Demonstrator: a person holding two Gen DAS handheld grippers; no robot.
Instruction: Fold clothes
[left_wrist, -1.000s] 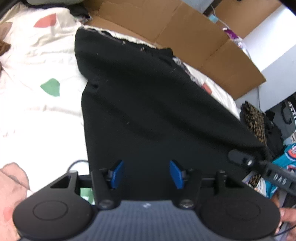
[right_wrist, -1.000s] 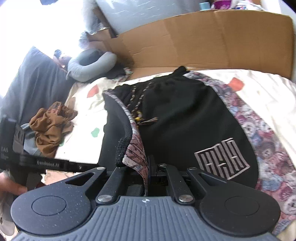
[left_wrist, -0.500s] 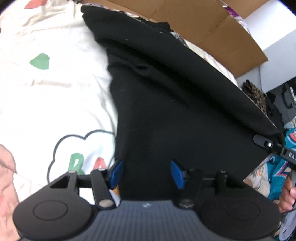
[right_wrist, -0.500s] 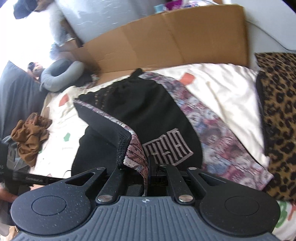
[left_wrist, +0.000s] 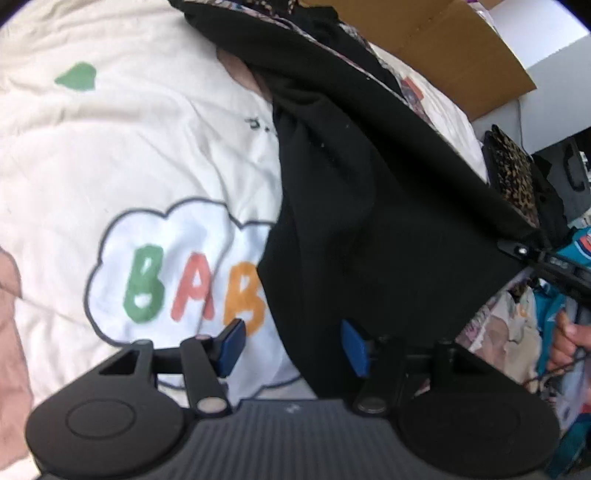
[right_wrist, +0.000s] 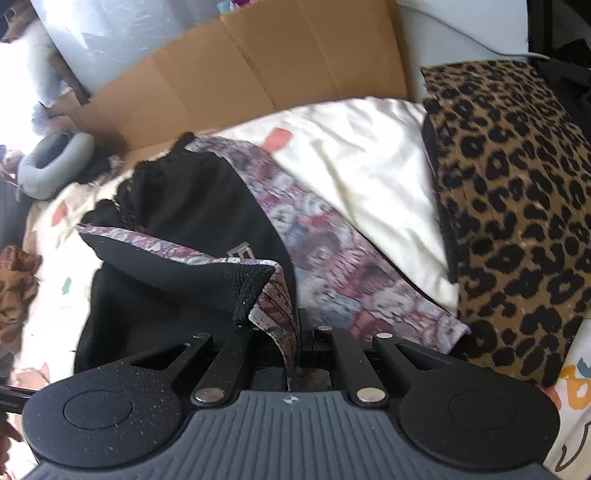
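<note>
Two grippers work one black garment, one clamped on its cuff and one open beside its edge.

Right gripper (right_wrist: 293, 332) has its jaws pressed together on the patterned cuff (right_wrist: 275, 310) of the black garment (left_wrist: 369, 229), probably so that this end can be carried over the rest of the cloth as a fold. Left gripper (left_wrist: 291, 343) has its blue pads (left_wrist: 231, 341) well apart and holds nothing; the garment's near left edge hangs between them, over the right pad's side, likely ready to be pinned or gripped. Beyond them the garment lies across the cream bedspread (left_wrist: 129, 147) with its lettered cloud print, a leopard-print cloth (right_wrist: 517, 206) to the right and flattened cardboard (right_wrist: 258, 70) at the far side.
</note>
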